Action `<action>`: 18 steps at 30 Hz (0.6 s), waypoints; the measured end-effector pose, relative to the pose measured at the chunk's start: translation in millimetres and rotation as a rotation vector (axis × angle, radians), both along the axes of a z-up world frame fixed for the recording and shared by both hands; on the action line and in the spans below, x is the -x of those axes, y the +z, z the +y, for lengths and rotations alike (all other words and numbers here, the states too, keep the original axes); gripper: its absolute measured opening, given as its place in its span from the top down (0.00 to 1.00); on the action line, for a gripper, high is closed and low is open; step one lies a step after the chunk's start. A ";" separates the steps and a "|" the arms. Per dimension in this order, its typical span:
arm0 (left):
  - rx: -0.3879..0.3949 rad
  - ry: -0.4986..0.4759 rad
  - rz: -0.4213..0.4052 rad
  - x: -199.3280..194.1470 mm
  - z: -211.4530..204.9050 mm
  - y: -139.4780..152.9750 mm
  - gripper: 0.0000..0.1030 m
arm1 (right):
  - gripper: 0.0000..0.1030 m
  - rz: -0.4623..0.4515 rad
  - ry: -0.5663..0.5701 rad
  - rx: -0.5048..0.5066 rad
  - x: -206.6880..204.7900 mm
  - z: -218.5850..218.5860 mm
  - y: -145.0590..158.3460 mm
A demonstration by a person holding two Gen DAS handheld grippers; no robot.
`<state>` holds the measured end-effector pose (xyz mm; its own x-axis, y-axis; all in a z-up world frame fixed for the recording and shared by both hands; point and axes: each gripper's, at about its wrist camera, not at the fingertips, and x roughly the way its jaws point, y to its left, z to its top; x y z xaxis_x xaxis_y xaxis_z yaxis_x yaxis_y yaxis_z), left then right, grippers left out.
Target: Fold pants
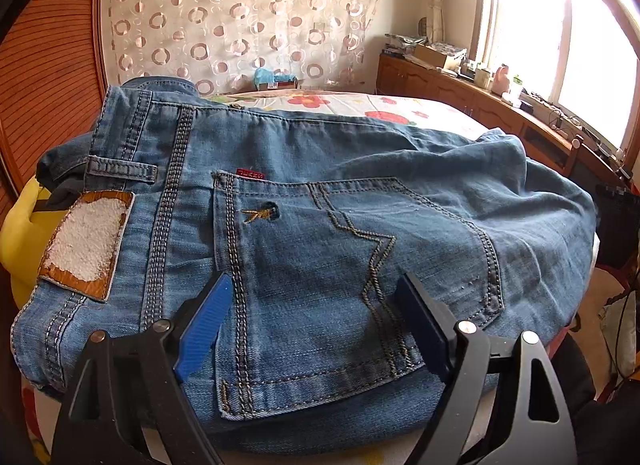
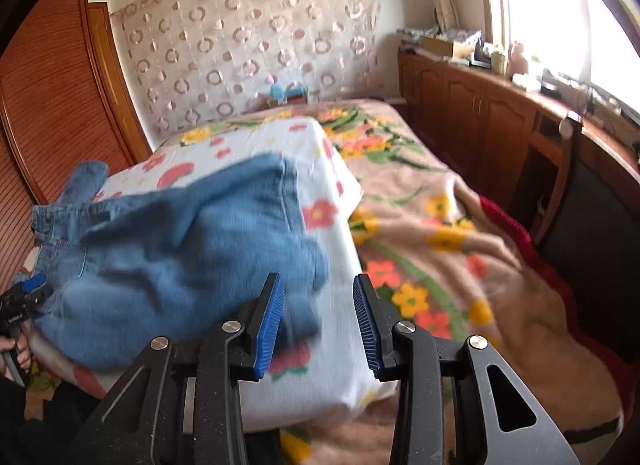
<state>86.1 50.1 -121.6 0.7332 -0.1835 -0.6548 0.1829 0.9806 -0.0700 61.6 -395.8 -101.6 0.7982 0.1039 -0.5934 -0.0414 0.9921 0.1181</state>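
Observation:
Blue denim pants [image 1: 320, 217] lie folded in a bundle on a white flowered quilt, back pocket and brown waist patch [image 1: 86, 243] facing up. My left gripper [image 1: 316, 297] is open, its blue pads spread over the back pocket, holding nothing. In the right wrist view the pants [image 2: 180, 257] lie at the left on the quilt [image 2: 336, 233]. My right gripper [image 2: 318, 297] is open and empty, just above the right end of the bundle. The left gripper [image 2: 28, 293] shows at the far left edge of that view.
The quilt lies on a bed with a beige flowered blanket [image 2: 460, 257]. A wooden slatted wardrobe [image 2: 52, 105] stands at the left. A wooden cabinet [image 2: 480, 105] with clutter runs under the window at the right. A yellow object [image 1: 24, 233] sits left of the pants.

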 end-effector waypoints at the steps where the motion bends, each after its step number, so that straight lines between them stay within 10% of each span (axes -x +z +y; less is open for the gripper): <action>1: 0.000 0.001 -0.001 0.0 -0.4 0.0 0.18 | 0.64 -0.014 0.000 0.005 -1.3 2.3 4.2; 18: 0.008 -0.001 -0.021 0.5 1.4 -1.2 0.17 | 0.50 0.162 0.050 -0.078 -71.9 5.9 -32.5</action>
<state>85.6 51.5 -122.8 0.7467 -0.1896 -0.6376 0.1858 0.9798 -0.0738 133.6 -390.0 -134.1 0.6856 0.1924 -0.7021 -0.0650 0.9768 0.2042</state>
